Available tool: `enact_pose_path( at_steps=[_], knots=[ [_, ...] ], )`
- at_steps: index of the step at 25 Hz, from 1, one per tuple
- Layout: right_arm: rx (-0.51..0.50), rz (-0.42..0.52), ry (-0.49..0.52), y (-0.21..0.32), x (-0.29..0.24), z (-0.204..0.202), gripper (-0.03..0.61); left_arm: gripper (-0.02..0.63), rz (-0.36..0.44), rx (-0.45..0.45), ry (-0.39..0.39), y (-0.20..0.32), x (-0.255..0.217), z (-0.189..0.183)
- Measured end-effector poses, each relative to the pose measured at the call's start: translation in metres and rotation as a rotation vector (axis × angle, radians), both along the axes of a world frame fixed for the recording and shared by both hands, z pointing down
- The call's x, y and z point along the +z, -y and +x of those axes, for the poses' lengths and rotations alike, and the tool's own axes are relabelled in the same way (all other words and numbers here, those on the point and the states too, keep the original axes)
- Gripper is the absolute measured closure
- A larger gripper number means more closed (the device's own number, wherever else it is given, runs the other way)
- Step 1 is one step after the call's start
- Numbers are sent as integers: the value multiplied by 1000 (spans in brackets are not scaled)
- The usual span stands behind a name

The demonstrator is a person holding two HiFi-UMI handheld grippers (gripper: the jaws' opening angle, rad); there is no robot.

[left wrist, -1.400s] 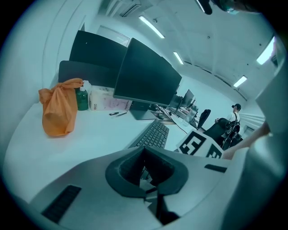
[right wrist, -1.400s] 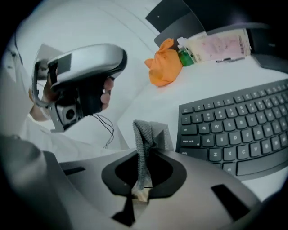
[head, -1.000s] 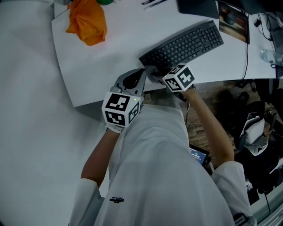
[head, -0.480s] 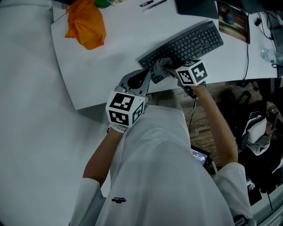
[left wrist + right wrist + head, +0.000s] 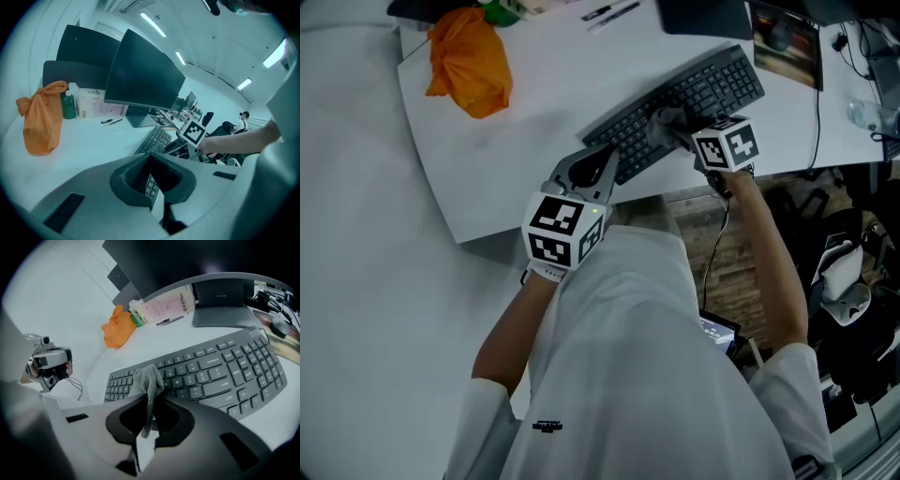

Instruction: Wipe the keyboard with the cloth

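Note:
A black keyboard [image 5: 675, 103] lies slanted near the white desk's front edge. My right gripper [image 5: 672, 124] is over its middle keys, shut on a grey knitted cloth [image 5: 148, 379] that bunches up from the jaws onto the keys [image 5: 220, 376]. Its marker cube [image 5: 193, 132] shows beyond the keyboard [image 5: 154, 140] in the left gripper view. My left gripper [image 5: 598, 167] stays at the keyboard's near left end by the desk edge. Its jaws [image 5: 151, 155] meet with nothing seen between them, and keys show through the hollow behind them.
An orange bag [image 5: 469, 61] sits at the desk's back left, beside a green bottle [image 5: 69, 104] and a tissue pack [image 5: 164, 305]. Pens [image 5: 609, 11] and a monitor stand [image 5: 703, 17] lie behind the keyboard. A mouse pad [image 5: 783, 37] is at the right.
My right gripper has slid the cloth rightward along the keyboard, from its left end to its middle. The left gripper has hardly moved.

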State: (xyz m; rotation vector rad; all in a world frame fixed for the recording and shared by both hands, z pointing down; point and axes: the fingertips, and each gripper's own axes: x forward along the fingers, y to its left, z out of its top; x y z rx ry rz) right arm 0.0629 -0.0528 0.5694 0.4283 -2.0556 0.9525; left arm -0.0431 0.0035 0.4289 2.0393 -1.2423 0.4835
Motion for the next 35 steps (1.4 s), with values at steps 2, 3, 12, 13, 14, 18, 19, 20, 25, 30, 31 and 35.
enact_pose_path(
  at_steps=[2, 3, 12, 13, 14, 18, 19, 20, 25, 30, 31, 35],
  knots=[
    [11, 16, -20, 14, 0, 12, 552, 595, -2, 5, 0, 4, 1, 1],
    [17, 22, -28, 20, 0, 17, 552, 595, -4, 7, 0, 6, 1, 2],
    [62, 64, -90, 65, 0, 58, 552, 595, -22, 37, 3, 25, 4, 9],
    [70, 69, -97, 70, 1, 62, 552, 595, -23, 40, 3, 28, 5, 10],
    [78, 75, -104, 76, 1, 67, 552, 595, -23, 42, 2, 29, 5, 11],
    [119, 92, -124, 98, 1, 87, 552, 595, -23, 51, 0, 36, 5, 14],
    [126, 96, -129, 104, 2, 92, 552, 595, -22, 52, 1, 36, 5, 14],
    [131, 103, -138, 109, 2, 97, 552, 595, -23, 54, 3, 37, 6, 13],
    [165, 146, -190, 136, 2, 124, 552, 595, -29, 58, 5, 39, 9, 13],
    [159, 196, -255, 159, 1, 146, 552, 595, -30, 54, 7, 41, 7, 13],
    [155, 208, -271, 164, 0, 150, 552, 595, -29, 53, 8, 42, 7, 12],
    [147, 238, -332, 181, 0, 165, 552, 595, -34, 48, 11, 41, 8, 9]
  ],
)
